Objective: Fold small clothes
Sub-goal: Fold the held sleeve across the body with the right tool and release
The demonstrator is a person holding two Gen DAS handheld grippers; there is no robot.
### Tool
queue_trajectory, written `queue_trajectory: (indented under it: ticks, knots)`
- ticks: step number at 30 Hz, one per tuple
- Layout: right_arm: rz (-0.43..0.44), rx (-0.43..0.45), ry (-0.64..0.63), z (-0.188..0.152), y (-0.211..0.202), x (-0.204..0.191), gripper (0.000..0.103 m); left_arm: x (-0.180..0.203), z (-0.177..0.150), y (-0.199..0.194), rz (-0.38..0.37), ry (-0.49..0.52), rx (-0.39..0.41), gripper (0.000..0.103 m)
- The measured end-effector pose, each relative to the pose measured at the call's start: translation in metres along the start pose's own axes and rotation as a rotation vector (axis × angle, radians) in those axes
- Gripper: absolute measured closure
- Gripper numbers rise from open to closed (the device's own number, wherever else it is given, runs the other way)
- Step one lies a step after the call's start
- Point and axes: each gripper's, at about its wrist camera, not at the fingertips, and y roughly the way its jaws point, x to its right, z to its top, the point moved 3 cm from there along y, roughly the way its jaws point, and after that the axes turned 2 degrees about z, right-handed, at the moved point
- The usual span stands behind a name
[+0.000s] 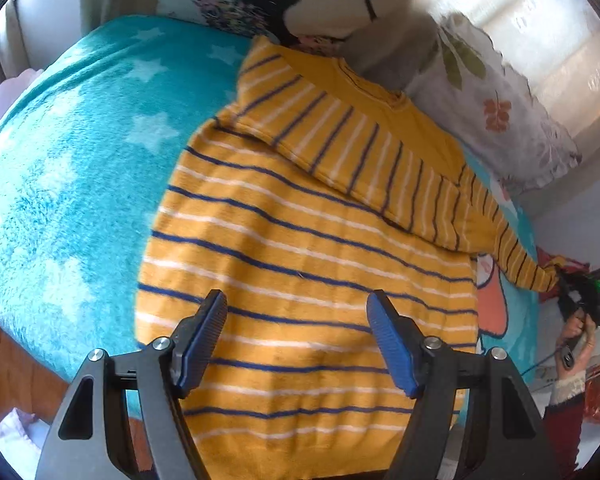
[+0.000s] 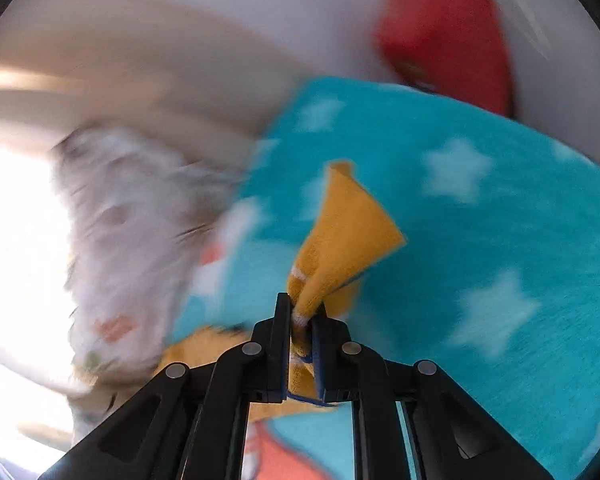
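Left gripper (image 1: pixel 296 336) fingers wide, empty, over striped sweater (image 1: pixel 300 248) hem at 6 o'clock. Sweater flat on teal star blanket (image 1: pixel 72 168). Right gripper (image 2: pixel 303 320) fingers pinch sleeve cuff (image 2: pixel 340 232), 3 o'clock. Floral pillow (image 1: pixel 496 112) beyond.

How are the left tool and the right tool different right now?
The left tool stands open and empty above the sweater's striped body; the right tool is shut on the sweater's sleeve end. The left tool holds nothing, while the right tool draws the sleeve out taut to the side. Both are black, two-fingered, with blue pads, over the teal star blanket.
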Motion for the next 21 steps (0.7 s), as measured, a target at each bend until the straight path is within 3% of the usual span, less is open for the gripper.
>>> queue_trajectory:
  ticks: [5, 10, 15, 21]
  knots:
    - [0.135, -0.072, -0.252, -0.057, 0.006, -0.137, 0.096, -0.028, 0.015, -0.009, -0.063, -0.022, 0.032, 0.032]
    - [0.172, -0.2, -0.514, -0.158, 0.044, -0.25, 0.097, -0.063, 0.024, -0.018, -0.085, -0.039, 0.038, 0.032]
    - [0.164, -0.361, -0.686, -0.264, 0.1, -0.31, 0.097, -0.117, 0.028, -0.029, -0.074, -0.091, 0.052, 0.032]
    - [0.044, -0.508, -0.887, -0.378, 0.171, -0.33, 0.097, -0.173, 0.03, -0.035, -0.056, -0.146, 0.04, 0.032]
